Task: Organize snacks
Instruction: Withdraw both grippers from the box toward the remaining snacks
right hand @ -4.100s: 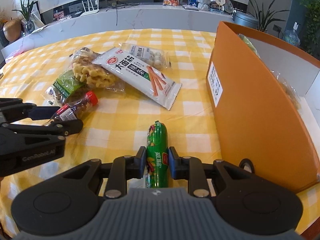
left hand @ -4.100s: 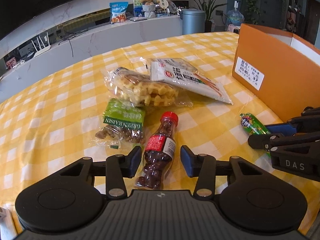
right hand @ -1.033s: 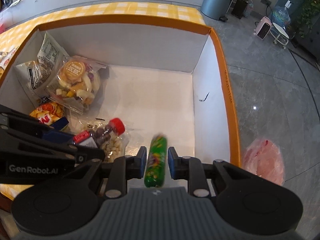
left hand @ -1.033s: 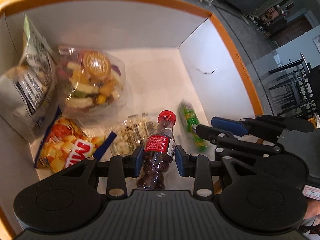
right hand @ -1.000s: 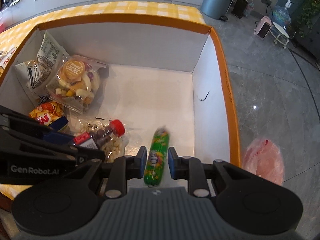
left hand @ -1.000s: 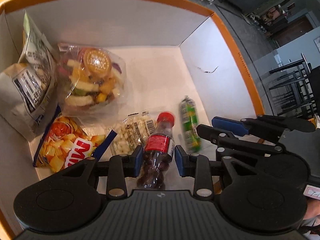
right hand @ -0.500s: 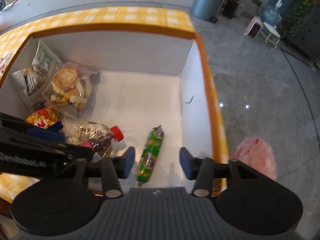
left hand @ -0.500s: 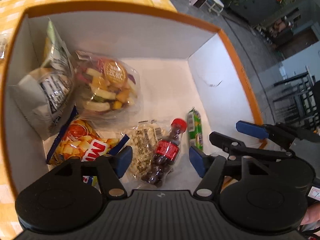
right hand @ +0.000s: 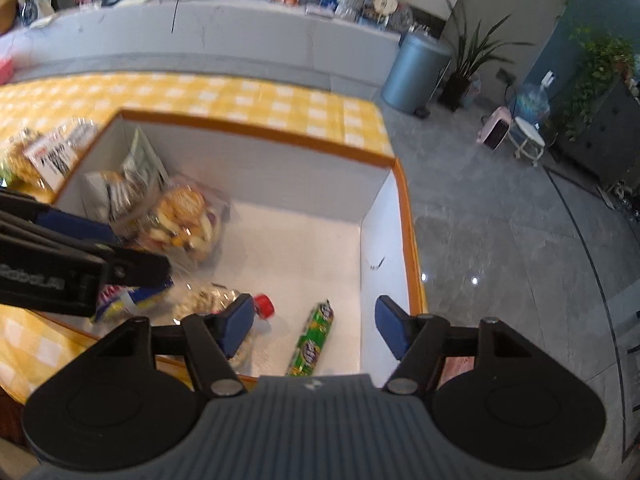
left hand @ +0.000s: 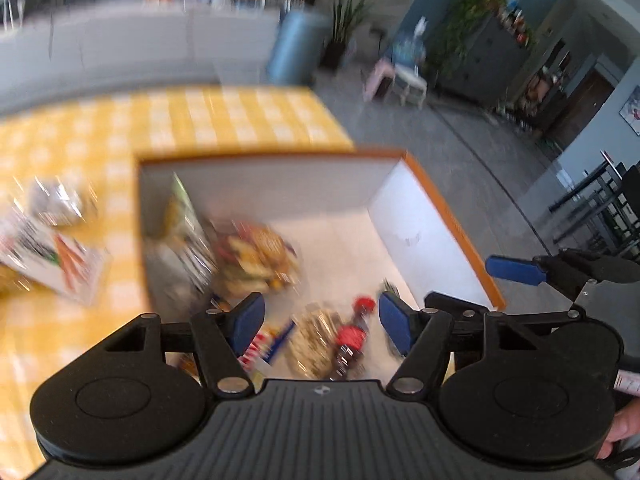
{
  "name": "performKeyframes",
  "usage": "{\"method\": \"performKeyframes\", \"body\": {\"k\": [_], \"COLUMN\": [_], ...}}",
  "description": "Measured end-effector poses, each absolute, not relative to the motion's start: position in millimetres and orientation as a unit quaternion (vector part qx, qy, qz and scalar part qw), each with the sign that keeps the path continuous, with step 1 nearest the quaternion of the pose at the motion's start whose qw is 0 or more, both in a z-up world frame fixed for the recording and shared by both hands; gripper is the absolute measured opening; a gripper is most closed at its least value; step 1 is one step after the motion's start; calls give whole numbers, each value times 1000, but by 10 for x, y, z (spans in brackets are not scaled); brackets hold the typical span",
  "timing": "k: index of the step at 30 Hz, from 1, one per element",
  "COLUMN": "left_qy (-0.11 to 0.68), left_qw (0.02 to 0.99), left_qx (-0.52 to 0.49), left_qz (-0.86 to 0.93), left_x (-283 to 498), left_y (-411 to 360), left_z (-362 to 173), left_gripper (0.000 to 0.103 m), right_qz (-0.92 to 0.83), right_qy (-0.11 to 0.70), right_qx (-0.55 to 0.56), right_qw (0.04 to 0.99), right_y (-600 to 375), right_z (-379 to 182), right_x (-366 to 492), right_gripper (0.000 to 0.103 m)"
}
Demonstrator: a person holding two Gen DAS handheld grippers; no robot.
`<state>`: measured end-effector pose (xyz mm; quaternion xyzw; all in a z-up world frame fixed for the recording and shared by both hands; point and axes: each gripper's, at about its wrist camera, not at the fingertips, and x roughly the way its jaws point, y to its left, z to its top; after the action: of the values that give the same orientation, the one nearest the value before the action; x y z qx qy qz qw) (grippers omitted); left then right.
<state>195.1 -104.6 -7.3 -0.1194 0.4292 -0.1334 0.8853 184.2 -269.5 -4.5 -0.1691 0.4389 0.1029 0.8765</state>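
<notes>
so both of our grippers hang above the orange box (right hand: 408, 216) with nothing in them. our left gripper (left hand: 320, 318) has its blue pads spread wide, and the red-capped bottle (left hand: 352, 336) lies on the box floor below the gap, not touched by either pad. our right gripper (right hand: 314, 326) has just been opening its jaws, and the green sausage stick (right hand: 312, 340) lies loose on the white floor beneath them, free of both pads.

what the coming move turns on, we judge, is that the snacks left to sort lie outside the box on the yellow checked tablecloth (right hand: 260, 96), off beyond its left wall. the white noodle packet (left hand: 52, 256) and the clear bags beside it sit there, much blurred in the left view; in the right view the packet's label end (right hand: 56, 152) shows just past the box's left rim. our left gripper is the nearer of the two to that pile, so we would expect it to reach first. the packet's long axis runs slantwise, away from the box, though blur keeps us from saying more.

inside the box, the sausage stick lies lengthwise near the right wall, apart from the bottle. the bottle rests partly on a clear nut bag (right hand: 212, 296). along the left side sit a fruit-mix bag (right hand: 184, 220), a grey-white pouch (right hand: 116, 192) leaning on the wall, and a red-and-blue chip bag (right hand: 132, 298).
</notes>
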Motion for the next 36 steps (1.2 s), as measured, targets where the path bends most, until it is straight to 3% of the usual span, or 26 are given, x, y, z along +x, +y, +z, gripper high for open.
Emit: {"method": "performKeyframes", "body": {"k": [5,8,11,25,36], "left_qy": [333,288,257,235,247], "left_qw": [936,955,965,970,962], "left_qx": [-55,-24,-13,-32,-58], "left_qz": [-100,-71,-43,60,98], "left_x": [1585,1361,1164,600,372], "left_y": [-885,-761,-669,69,633], "left_z": [230,322,348,86,-258], "left_gripper": [77,77,77,74,71], "right_qz": [111,114,128,188,227], "right_qy": [397,371,341,314,307], "right_qx": [-125,-85,-48,15,-25], "right_qw": [903,918,930,930,924], "right_y": [-2614,-2535,-2414,-1493,-827], "right_z": [96,143,172,-113,-462], "right_x": [1656,1540,1404,920,747], "right_gripper": [66,77,77,77,75]}}
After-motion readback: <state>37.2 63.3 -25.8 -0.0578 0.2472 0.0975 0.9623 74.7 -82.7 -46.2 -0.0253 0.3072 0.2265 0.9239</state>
